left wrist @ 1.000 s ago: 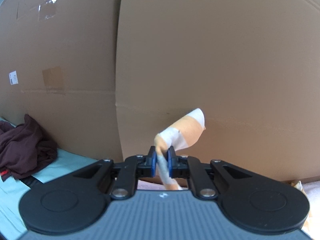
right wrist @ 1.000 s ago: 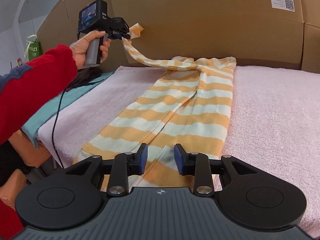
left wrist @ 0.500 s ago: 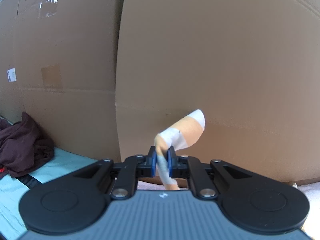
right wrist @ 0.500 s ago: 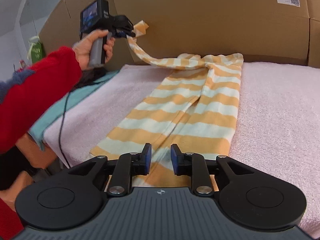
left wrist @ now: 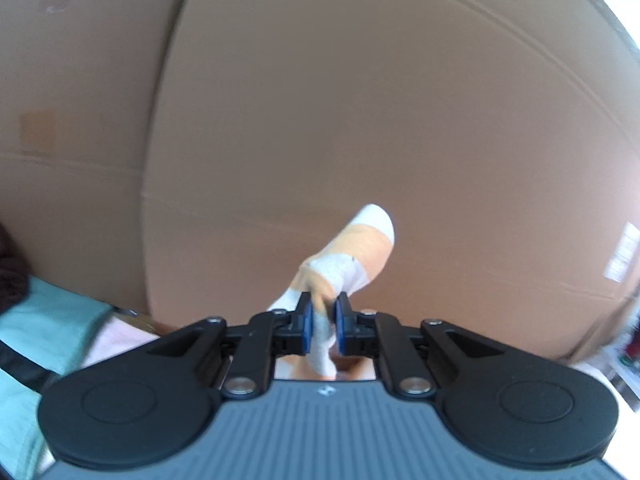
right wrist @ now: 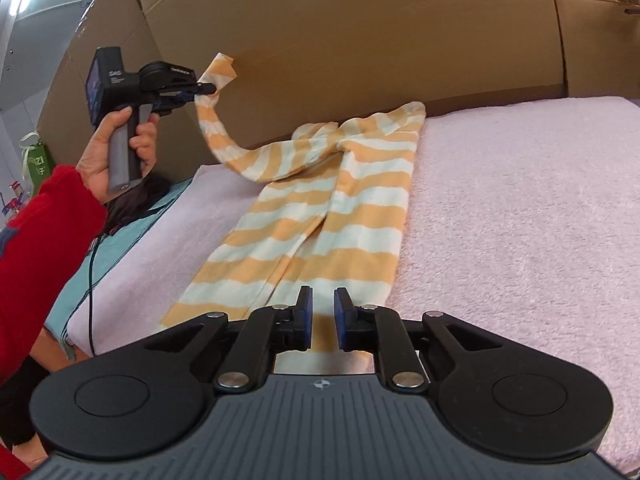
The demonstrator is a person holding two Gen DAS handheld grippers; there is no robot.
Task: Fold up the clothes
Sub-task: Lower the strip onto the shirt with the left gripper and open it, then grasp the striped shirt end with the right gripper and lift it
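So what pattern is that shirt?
Orange and white stripes on the shirt; clearest in the right wrist view.

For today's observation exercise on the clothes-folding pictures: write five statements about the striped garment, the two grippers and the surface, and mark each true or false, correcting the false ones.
1. The left gripper is shut on a sleeve of the striped garment. True.
2. That sleeve lies flat on the pink towel. False: it is lifted clear of the towel, in front of the cardboard wall.
3. The right gripper is clamped on the hem. False: it is open, with its fingers over the garment's near end.
4. The garment is orange and white striped. True.
5. The hand holding the left gripper wears a blue sleeve. False: the sleeve is red.
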